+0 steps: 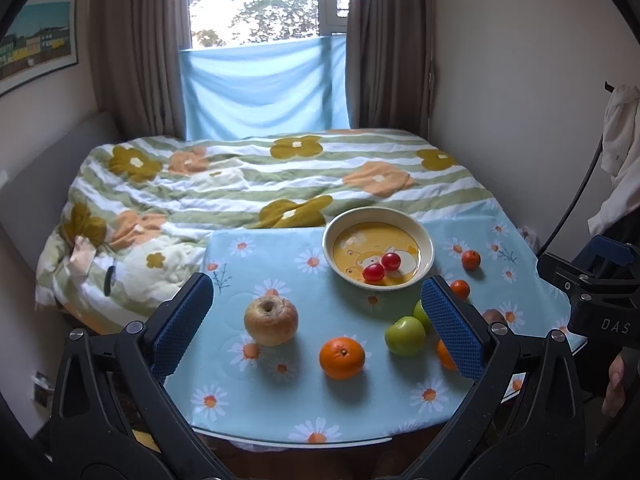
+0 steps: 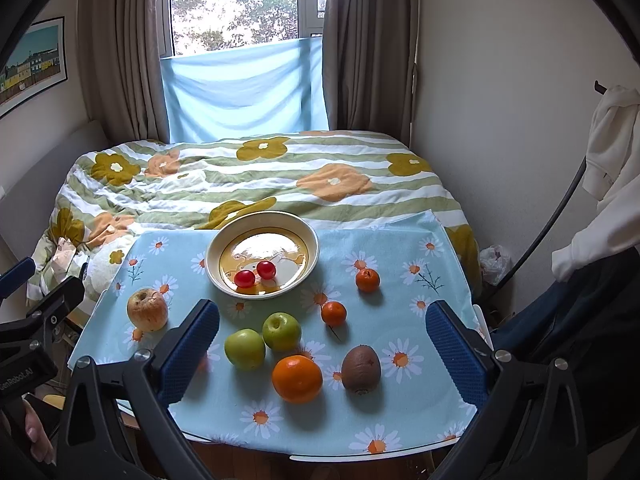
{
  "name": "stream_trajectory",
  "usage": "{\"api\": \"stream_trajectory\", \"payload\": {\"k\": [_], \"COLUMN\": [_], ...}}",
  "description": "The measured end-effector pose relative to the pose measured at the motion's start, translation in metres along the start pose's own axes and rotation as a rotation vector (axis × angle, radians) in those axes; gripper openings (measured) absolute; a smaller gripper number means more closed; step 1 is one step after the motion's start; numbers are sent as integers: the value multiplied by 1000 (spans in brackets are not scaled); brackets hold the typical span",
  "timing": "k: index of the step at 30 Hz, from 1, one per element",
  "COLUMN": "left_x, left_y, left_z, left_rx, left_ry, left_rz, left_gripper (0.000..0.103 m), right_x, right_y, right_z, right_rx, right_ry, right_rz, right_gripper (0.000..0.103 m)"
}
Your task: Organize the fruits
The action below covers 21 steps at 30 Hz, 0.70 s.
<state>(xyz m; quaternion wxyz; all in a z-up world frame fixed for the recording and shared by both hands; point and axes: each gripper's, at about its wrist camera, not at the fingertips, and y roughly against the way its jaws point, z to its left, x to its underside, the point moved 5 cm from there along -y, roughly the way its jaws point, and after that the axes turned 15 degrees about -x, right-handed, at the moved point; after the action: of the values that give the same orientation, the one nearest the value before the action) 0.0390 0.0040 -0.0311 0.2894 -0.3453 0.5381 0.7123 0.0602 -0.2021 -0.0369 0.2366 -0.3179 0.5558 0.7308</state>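
Note:
A cream bowl (image 1: 427, 246) (image 2: 312, 240) with a yellow inside stands at the table's far side and holds two cherry tomatoes (image 1: 381, 266) (image 2: 255, 274). In front of it lie a pale apple (image 1: 271, 320) (image 2: 147, 309), two green apples (image 1: 405, 336) (image 2: 262, 338), an orange (image 1: 342, 357) (image 2: 297, 378), a kiwi (image 2: 361, 369) and two small tangerines (image 1: 471, 260) (image 2: 367, 280). My left gripper (image 1: 316, 324) is open and empty above the near edge. My right gripper (image 2: 324, 348) is open and empty, back from the fruit.
The table (image 2: 224, 412) wears a blue daisy cloth and ends just in front of my grippers. A bed with a flowered quilt (image 1: 248, 184) lies behind it. White clothing (image 2: 608, 152) hangs at the right wall.

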Motion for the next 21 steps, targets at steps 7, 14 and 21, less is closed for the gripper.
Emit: {"api": "stream_trajectory", "payload": {"k": [7,14,21], "left_x": [-1,0,-1], "left_y": [1,2,3], "left_z": [1,-1,-1], "left_rx": [0,1,-1], "left_ry": [1,3,2], "left_rz": [-3,-4,-5], "left_gripper": [103,103,103], "right_x": [1,1,1], "right_y": [1,2,3], "right_z": [0,0,1], "right_rx": [0,0,-1], "right_ry": [1,0,0], "right_rz": [-1,-1,-2], "right_gripper": [103,103,103]}}
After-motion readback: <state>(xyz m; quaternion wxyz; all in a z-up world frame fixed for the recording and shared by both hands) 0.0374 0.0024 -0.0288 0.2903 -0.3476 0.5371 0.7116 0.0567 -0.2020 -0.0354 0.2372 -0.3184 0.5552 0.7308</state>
